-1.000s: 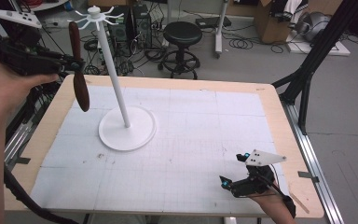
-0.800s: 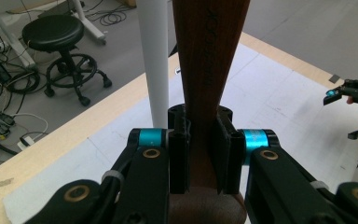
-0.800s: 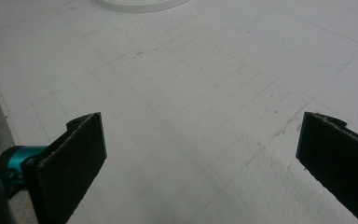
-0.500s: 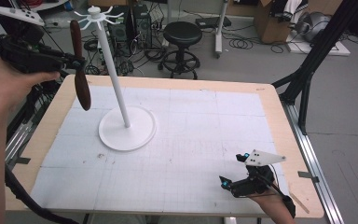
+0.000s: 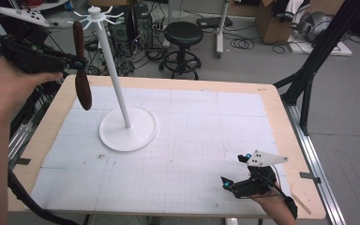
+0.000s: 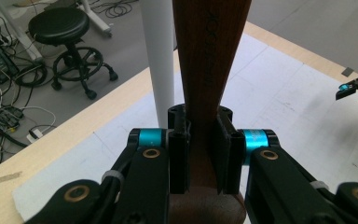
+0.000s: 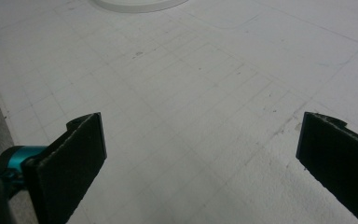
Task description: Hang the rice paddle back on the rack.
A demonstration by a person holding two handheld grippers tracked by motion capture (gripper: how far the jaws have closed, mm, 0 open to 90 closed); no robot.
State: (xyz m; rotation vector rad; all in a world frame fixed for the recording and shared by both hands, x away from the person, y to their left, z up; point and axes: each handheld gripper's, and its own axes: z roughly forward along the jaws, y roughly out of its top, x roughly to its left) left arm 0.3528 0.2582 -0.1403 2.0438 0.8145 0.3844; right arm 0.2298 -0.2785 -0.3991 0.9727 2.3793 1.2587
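Observation:
A dark wooden spoon (image 5: pixel 80 65) hangs upright in the air at the table's far left, bowl end down. My left gripper (image 5: pixel 77 62) is shut on its handle, and the left gripper view has the brown handle (image 6: pixel 208 70) clamped between the two jaws. A white stand (image 5: pixel 117 79) with a round base (image 5: pixel 128 129) and short hooks at its top (image 5: pixel 95 16) rises just right of the spoon; its pole (image 6: pixel 158 60) stands close behind the handle. My right gripper (image 5: pixel 233 171) rests open low over the mat near the front right, jaws wide apart (image 7: pixel 200 158).
A white gridded mat (image 5: pixel 197 140) covers the wooden table (image 5: pixel 281 122). A black stool (image 5: pixel 183 44), cables and computer cases stand on the floor beyond the far edge. A black frame leg (image 5: pixel 309 70) rises at the right.
The left hand has drifted slightly right with the spoon, toward the stand's pole. The right gripper has stayed put.

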